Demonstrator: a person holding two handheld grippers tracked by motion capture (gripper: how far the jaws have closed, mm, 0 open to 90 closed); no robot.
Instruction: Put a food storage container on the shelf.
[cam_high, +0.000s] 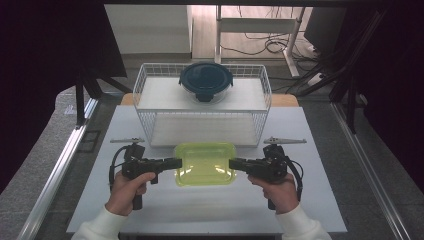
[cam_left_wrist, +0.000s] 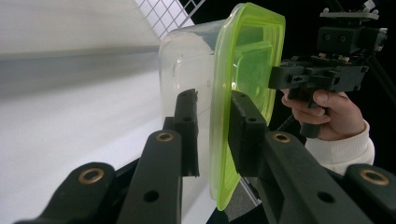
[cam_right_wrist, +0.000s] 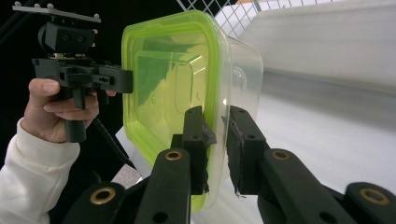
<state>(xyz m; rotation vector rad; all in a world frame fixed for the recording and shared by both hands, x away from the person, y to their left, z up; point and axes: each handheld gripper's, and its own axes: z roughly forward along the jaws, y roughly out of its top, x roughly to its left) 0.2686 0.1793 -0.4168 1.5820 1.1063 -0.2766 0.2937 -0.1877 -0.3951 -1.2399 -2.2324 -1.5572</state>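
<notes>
Item: clear container with a yellow-green lid (cam_high: 205, 163), our landmark. We record it over the white table (cam_high: 200, 210), just in front of the wire basket (cam_high: 150, 90), held between the two grippers.

Left gripper (cam_high: 172, 162), at the container's left edge: in the left gripper view its fingers (cam_left_wrist: 245, 130) are closed on the lid's rim. One finger lies against the lid's outer face, the other (cam_left_wrist: 187, 126) against the clear wall on the body side, with the green rim sandwiched between them. We log this gripper as clamped on the container.

Right gripper (cam_high: 235, 163), at the container's right edge: in the right gripper view one finger (cam_right_wrist: 194, 140) presses the lid side and the other (cam_right_wrist: 243, 144) sits on the clear body side, the rim running between. We log it likewise as clamped on the container.

Hands: the left hand (cam_high: 127, 187) and right hand (cam_high: 275, 190) grasp the gripper handles, nearer the table's front edge than the container; white sleeves (cam_high: 305, 225) enter from below.

Beyond the container: a round container with a dark blue lid (cam_high: 206, 81) rests on the wire basket's upper level, directly behind our landmark.
</notes>
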